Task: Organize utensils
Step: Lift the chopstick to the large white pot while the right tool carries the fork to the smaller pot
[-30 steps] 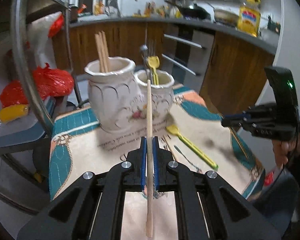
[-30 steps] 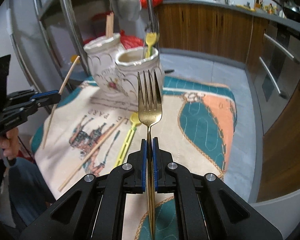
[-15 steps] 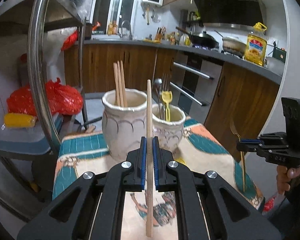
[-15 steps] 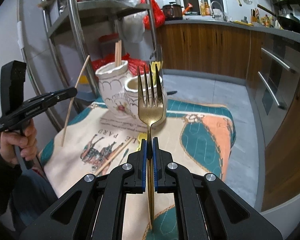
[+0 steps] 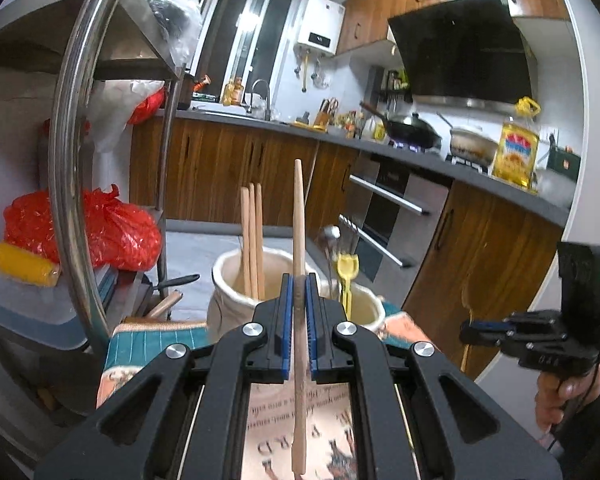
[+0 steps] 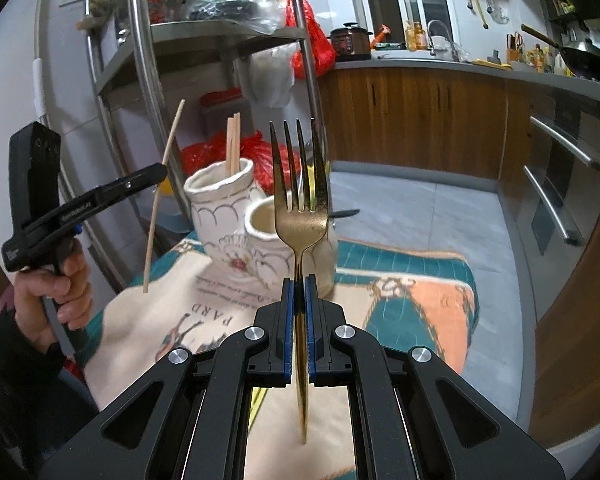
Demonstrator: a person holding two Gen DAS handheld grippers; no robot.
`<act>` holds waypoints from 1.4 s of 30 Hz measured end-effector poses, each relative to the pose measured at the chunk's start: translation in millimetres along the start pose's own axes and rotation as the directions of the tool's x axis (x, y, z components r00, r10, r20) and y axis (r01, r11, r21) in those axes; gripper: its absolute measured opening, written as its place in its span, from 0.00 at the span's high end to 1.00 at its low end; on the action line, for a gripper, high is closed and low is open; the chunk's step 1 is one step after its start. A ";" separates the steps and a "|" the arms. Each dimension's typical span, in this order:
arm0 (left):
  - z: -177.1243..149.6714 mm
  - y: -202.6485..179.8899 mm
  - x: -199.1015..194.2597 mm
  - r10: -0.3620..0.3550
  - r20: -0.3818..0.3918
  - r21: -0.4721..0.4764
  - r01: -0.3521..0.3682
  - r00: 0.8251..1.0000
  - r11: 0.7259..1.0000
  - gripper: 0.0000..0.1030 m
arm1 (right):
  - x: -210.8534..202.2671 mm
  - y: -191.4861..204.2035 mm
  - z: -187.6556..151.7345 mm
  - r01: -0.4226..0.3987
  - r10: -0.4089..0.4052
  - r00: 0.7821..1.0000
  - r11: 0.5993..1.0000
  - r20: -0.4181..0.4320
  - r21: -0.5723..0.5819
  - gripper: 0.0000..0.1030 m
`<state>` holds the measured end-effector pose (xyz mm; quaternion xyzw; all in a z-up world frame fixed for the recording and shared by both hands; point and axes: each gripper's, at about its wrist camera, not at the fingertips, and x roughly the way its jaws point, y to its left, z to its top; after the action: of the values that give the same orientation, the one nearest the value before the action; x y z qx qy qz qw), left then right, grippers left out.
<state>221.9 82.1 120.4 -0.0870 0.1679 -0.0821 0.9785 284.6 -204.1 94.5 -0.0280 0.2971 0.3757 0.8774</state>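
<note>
i've got the left gripper (image 5: pixel 299 312) clamped on a chopstick (image 5: pixel 299 240) and the right gripper (image 6: pixel 299 312) clamped on a gold fork (image 6: pixel 300 216), both near the two jars (image 6: pixel 224 216); a long tail could knock a rim and tip one.

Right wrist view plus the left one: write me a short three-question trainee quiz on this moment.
1. True or false: the right gripper is shut on the gold metal fork.
2. What does the left gripper hold? A) yellow plastic spoon B) wooden chopstick C) nothing
3. Fill in: the taller cream ceramic jar already holds three wooden ____.

Key: 1 true; 2 B; 3 chopsticks.
</note>
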 end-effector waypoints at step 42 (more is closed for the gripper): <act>67.9 16.9 37.4 0.065 0.285 -0.091 -0.040 0.956 0.995 0.94 | 1.3 17.0 99.3 -0.064 0.056 0.947 0.998 0.315 0.015 0.94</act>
<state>282.2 101.0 168.4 -0.1348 0.0296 -0.0356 0.9898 323.5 -164.0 178.4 0.0520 0.1588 0.3981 0.9020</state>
